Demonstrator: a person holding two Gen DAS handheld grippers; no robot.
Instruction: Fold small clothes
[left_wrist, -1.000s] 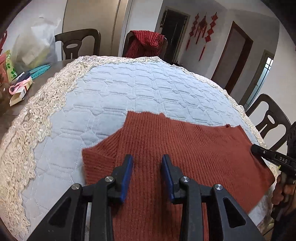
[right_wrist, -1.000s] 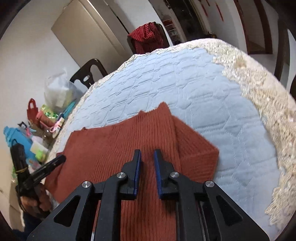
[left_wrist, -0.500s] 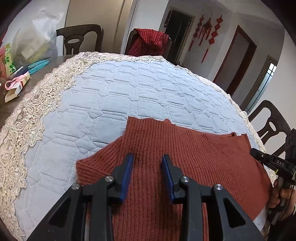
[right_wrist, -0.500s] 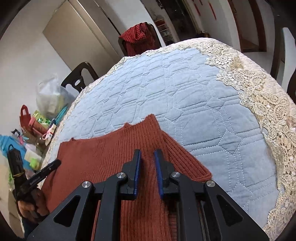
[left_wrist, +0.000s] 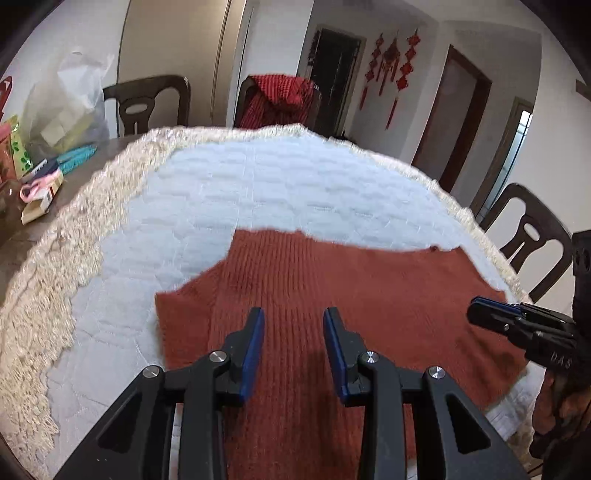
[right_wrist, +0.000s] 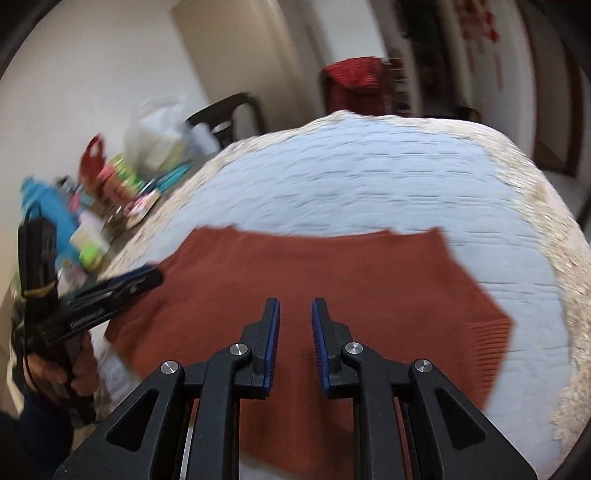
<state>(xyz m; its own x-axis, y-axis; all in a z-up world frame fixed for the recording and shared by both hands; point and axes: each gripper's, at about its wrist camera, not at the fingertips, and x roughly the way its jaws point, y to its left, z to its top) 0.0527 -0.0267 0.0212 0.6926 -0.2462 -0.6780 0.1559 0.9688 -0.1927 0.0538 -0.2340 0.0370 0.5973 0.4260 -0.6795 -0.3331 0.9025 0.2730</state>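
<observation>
Moved: my right fingers (right_wrist: 294, 314) have parted since a second ago.
Left fingers (left_wrist: 293, 325): wide, holding nothing.
Sweater (left_wrist: 369, 288): flat on surface (left_wrist: 295, 184), beneath both.

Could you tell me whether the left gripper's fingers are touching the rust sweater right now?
Cannot tell. In the left wrist view the left gripper is open above the rust sweater, but looking along the fingers hides any gap or contact.

one sweater (left_wrist: 332, 295), two tongs (left_wrist: 293, 314), three chairs (left_wrist: 147, 99)
</observation>
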